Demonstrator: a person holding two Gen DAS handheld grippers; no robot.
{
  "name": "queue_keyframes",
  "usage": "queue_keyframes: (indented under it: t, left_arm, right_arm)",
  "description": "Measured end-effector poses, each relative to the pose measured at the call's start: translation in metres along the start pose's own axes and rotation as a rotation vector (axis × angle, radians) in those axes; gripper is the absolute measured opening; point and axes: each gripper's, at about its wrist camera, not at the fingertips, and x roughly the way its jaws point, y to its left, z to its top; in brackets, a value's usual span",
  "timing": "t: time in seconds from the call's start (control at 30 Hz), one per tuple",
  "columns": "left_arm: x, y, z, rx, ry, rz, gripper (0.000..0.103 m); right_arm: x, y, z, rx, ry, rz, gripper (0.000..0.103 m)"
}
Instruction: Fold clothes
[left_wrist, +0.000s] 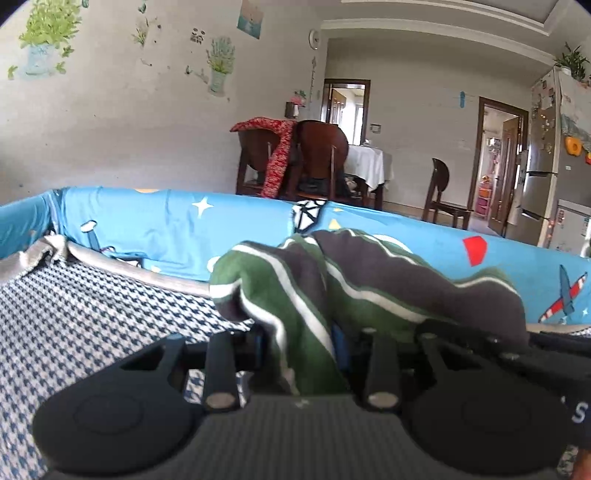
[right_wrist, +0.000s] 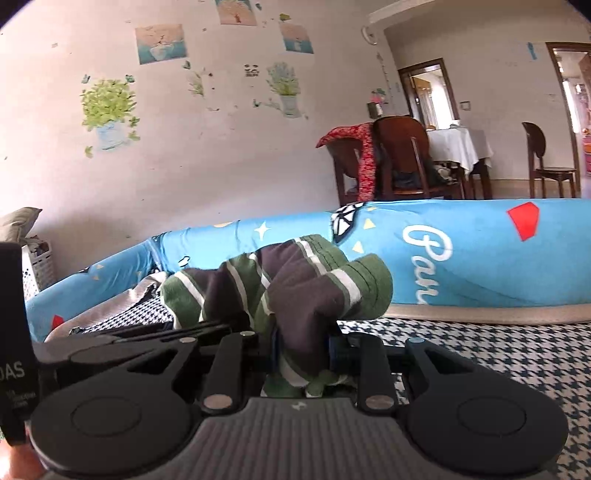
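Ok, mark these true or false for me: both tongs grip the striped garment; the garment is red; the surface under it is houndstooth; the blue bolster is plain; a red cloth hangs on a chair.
1. Both the left tongs and the right tongs clamp the striped garment: true.
2. The garment is red: false, it is green and dark grey with white stripes.
3. A houndstooth cover lies under it: true.
4. The blue bolster is plain: false, it carries printed shapes and lettering.
5. A red cloth hangs on a wooden chair: true.
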Motion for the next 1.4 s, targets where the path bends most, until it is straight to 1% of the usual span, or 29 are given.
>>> queue_keyframes:
  t: [0.17, 0.33, 0.47, 0.63, 0.87, 1.0, 1.27, 1.33, 1.4]
  left_arm:
    - [0.004, 0.012, 0.006, -0.012, -0.002, 0.034, 0.032]
    - [0.015, 0.021, 0.011, -0.028, -0.011, 0.045, 0.032]
    - [0.027, 0.028, 0.010, -0.042, 0.007, 0.050, 0.032]
    - [0.040, 0.037, 0.010, -0.022, 0.014, 0.068, 0.032]
    - [0.058, 0.058, 0.011, 0.014, 0.019, 0.098, 0.032]
    - [0.074, 0.070, 0.007, 0.018, 0.048, 0.103, 0.032]
    - [0.108, 0.083, -0.004, 0.037, 0.101, 0.122, 0.032]
    - [0.115, 0.086, -0.007, 0.044, 0.111, 0.130, 0.034]
    - [0.123, 0.090, -0.013, 0.050, 0.130, 0.135, 0.037]
  right_arm:
    - [0.014, 0.007, 0.004, 0.000, 0.002, 0.025, 0.025]
    - [0.025, 0.009, 0.007, 0.004, -0.006, 0.036, 0.025]
    - [0.038, 0.009, 0.007, 0.007, 0.001, 0.039, 0.025]
    - [0.055, 0.012, 0.005, 0.013, 0.010, 0.043, 0.025]
    - [0.080, 0.022, 0.000, 0.055, 0.019, 0.060, 0.025]
    - [0.096, 0.028, -0.007, 0.052, 0.027, 0.064, 0.025]
    - [0.127, 0.026, -0.023, 0.082, 0.073, 0.058, 0.025]
    - [0.133, 0.026, -0.026, 0.086, 0.085, 0.062, 0.025]
    - [0.138, 0.027, -0.031, 0.080, 0.096, 0.055, 0.025]
